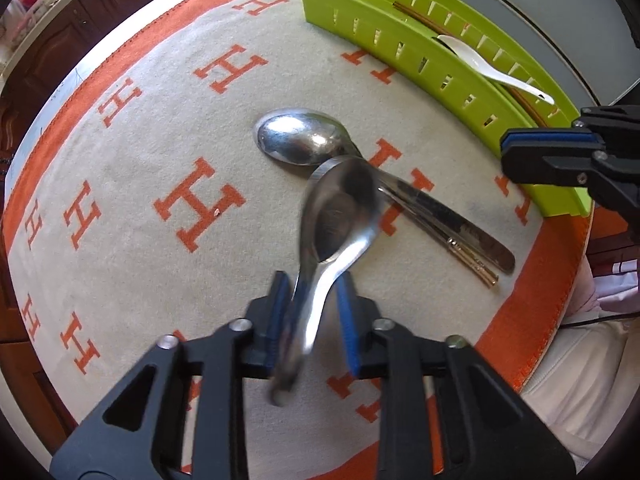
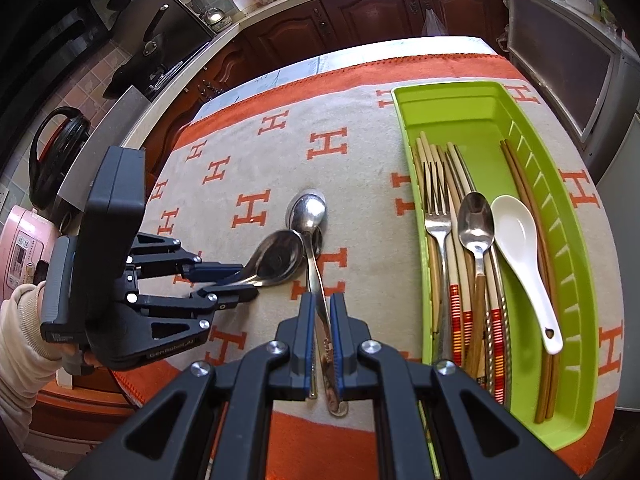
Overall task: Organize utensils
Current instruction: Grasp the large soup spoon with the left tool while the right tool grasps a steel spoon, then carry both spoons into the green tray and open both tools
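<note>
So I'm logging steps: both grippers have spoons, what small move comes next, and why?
Probably lift the left gripper with its spoon and head for the green tray: its fingers look shut on the handle, and the other utensils already lie there.

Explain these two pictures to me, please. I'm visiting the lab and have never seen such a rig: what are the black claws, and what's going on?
There is no robot here. A person holds a two-finger claw in each hand, and each claw carries a camera looking along its fingers, so each picture is one claw's own view.

The left gripper is clamped on the handle of a wide steel spoon. The right gripper is closed and empty, above a second spoon that lies on the patterned cloth beside metal chopsticks.

The green tray already holds forks, chopsticks, a small spoon and a white spoon.
</note>
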Demonstrator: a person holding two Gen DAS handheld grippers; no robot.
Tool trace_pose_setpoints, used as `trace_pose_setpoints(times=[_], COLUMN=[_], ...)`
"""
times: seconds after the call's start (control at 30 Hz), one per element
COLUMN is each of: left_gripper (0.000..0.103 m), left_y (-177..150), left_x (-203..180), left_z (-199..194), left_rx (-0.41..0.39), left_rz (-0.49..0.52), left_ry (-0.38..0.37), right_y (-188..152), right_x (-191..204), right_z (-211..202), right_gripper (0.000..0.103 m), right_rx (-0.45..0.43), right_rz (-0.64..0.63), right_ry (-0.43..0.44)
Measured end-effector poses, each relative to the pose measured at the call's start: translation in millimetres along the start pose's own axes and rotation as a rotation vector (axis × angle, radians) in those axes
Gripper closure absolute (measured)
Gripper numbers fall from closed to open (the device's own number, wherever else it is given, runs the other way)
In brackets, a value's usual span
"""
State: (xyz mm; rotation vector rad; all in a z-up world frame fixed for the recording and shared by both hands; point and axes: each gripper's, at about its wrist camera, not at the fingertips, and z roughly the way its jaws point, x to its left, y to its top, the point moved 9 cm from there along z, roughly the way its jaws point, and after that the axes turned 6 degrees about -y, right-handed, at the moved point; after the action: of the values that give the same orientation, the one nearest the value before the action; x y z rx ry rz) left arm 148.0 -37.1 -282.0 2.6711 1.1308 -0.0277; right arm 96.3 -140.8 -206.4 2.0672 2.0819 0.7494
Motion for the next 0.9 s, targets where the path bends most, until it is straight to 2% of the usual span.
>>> trace_pose_setpoints(times=[0.13,0.23,0.33,0.43,0.53,0.67,0.9], left_gripper=[0.090,0.091,0.091,0.091,0.091,0.091,0.091], left_y=[-6,-12,-21,-35,-51,-67,-75], left_x=[-6,0,8,20,32,39,42], left_z=[-4,-11,-19,-28,-31,-31,-30], left_rx=[-0.028,-0.066,-0.115,-0.161,-0.177,-0.225,-0.271], left_rz=[-0.059,-0.168,-0.258,-0.396,-0.499,-0.619,-0.690], left_ry=[-0.007,-0.036,-0.011,0.001,0.043,0.038,0.017], right_y=[0,1,4,7,9,14,21], right_x=[3,4,6,12,19,28,31], right_z=[0,2,7,17,29,42,70], right_gripper=[0.095,0.095,0.095,0.095,0.082,0.082,0.082], right_rx=[-0.002,0.002,0.014,0.041,0.055,0.050,0.075], right_rz=[-0.008,-0.005,-0.010,-0.031,-0.065,-0.108,-0.136], right_ry=[-0.002,-0.003,-0.005,-0.005,-0.025,-0.048,-0.088])
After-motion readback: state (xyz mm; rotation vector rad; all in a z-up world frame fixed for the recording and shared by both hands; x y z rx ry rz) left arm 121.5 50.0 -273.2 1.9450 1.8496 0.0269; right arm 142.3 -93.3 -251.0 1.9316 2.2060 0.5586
